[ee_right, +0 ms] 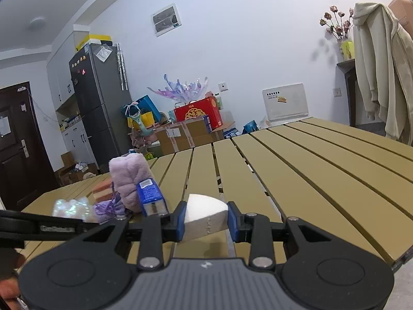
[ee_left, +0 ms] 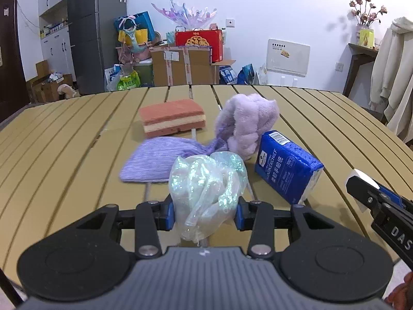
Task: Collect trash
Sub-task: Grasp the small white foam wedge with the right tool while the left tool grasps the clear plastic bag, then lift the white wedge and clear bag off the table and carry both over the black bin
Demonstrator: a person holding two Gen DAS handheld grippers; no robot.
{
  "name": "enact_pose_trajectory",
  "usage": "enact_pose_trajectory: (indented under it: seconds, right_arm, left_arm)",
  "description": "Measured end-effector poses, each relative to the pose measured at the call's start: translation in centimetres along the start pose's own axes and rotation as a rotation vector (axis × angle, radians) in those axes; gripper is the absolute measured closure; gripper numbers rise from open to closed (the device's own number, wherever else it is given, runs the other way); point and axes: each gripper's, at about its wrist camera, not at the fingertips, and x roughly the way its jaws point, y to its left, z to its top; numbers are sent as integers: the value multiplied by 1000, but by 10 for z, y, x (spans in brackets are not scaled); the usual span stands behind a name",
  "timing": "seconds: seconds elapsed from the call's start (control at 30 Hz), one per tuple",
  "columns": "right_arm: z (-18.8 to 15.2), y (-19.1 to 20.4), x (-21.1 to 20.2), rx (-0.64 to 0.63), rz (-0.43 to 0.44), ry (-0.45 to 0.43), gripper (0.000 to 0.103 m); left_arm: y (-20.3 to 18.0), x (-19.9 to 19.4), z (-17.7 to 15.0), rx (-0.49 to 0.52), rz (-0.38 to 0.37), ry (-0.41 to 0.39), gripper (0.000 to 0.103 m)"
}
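Observation:
My left gripper (ee_left: pixel 205 213) is shut on a crumpled iridescent plastic bag (ee_left: pixel 206 191), held just above the slatted table (ee_left: pixel 64 155); the same bag (ee_right: pixel 71 208) shows at the left in the right wrist view. My right gripper (ee_right: pixel 206 219) is shut on a white foam wedge (ee_right: pixel 204 215), its blue pads pressing both sides. In the left wrist view that right gripper (ee_left: pixel 361 188) enters from the right edge with the white piece at its tip.
Behind the bag lie a purple knitted cloth (ee_left: pixel 155 160), a fluffy lilac towel (ee_left: pixel 247 126), a pink-and-cream sponge (ee_left: pixel 171 117) and a blue tissue pack (ee_left: pixel 286 166). Boxes and bags (ee_left: pixel 180 62) stand past the far edge. A coat (ee_right: pixel 379 72) hangs at the right.

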Motion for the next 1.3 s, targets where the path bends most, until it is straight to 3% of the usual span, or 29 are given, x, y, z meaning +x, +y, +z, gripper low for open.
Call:
enact_pose_trajectory:
  seconds: [0.3,0.63,1.3]
  right_arm:
    - [0,20,-30,-52,19,4,71]
    - [-6,54,-91,-143,43,-13,72]
    - [-61,67,-196,-221,57,111,72]
  left_arm:
    - [21,-50,-10,-1,14,-19,61]
    - [41,-115,-34,-9,3,-37,61]
    - [57,-199,-111,31,2,-12,61]
